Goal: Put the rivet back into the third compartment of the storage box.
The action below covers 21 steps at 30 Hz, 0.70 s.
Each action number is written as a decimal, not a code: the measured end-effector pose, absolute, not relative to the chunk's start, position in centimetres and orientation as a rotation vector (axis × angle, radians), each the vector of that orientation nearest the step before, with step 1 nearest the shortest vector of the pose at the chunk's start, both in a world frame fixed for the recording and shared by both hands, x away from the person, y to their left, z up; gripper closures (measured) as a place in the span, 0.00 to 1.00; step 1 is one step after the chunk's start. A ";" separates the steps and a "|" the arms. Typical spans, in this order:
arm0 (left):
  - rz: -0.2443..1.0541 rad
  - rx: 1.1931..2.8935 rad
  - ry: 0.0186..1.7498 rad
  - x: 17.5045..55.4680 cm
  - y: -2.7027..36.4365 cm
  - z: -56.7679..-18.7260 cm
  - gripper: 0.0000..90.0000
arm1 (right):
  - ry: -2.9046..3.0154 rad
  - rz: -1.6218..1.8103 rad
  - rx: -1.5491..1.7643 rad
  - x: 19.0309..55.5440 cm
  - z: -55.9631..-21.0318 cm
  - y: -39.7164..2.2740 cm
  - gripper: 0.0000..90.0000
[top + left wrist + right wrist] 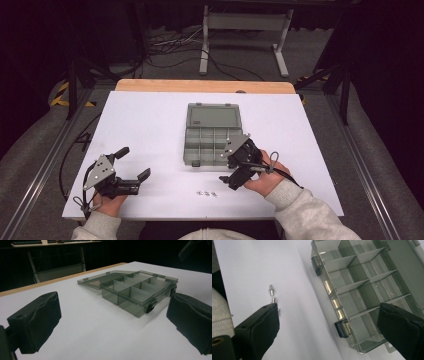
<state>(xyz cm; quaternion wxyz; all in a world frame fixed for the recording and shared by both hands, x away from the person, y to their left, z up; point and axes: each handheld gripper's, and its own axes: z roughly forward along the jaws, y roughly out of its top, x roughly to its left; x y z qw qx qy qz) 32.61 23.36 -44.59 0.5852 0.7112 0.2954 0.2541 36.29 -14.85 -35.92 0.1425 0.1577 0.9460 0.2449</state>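
- White table top [150,120] under a dark room; wooden edge along its far side, cables and a desk frame on the floor behind.
- Compartment box [212,134] sits mid-table, smoky clear plastic, lid [212,116] swung flat open on the far side. Dividers upright; compartments look empty in the right gripper view [362,290]. Two black latches on the near wall.
- Small metal pins [206,192] lie on the table near the front edge, just before the box, apart from it. In the right gripper view [271,291] they're beside the tip of one jaw, not gripped.
- Right gripper [231,172] hovers at the box's near right corner, jaws wide, nothing between them.
- Left gripper [134,163] well left of the box, low over the table, jaws wide and empty. Its own view looks across at the box [140,291].
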 end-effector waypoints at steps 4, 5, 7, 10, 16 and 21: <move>0.591 1.657 0.691 32.7 23.3 -44.6 0.00 | 2.785 0.612 0.419 36.2 -35.9 -13.9 0.06; 0.592 1.658 0.691 32.7 23.3 -44.6 0.00 | 2.797 0.597 0.409 36.1 -35.9 -13.6 0.06; 0.592 1.658 0.690 32.7 23.3 -44.6 0.00 | 2.813 0.569 0.402 36.1 -35.9 -13.2 0.06; 0.593 1.659 0.690 32.7 23.3 -44.6 0.00 | 2.841 0.529 0.378 36.2 -35.9 -12.8 0.07; 0.587 1.663 0.685 32.7 23.3 -44.6 0.00 | 2.900 0.469 0.346 36.4 -36.5 -11.8 0.10; 0.587 1.663 0.684 32.7 23.3 -44.6 0.00 | 2.923 0.466 0.333 36.5 -37.5 -11.4 0.13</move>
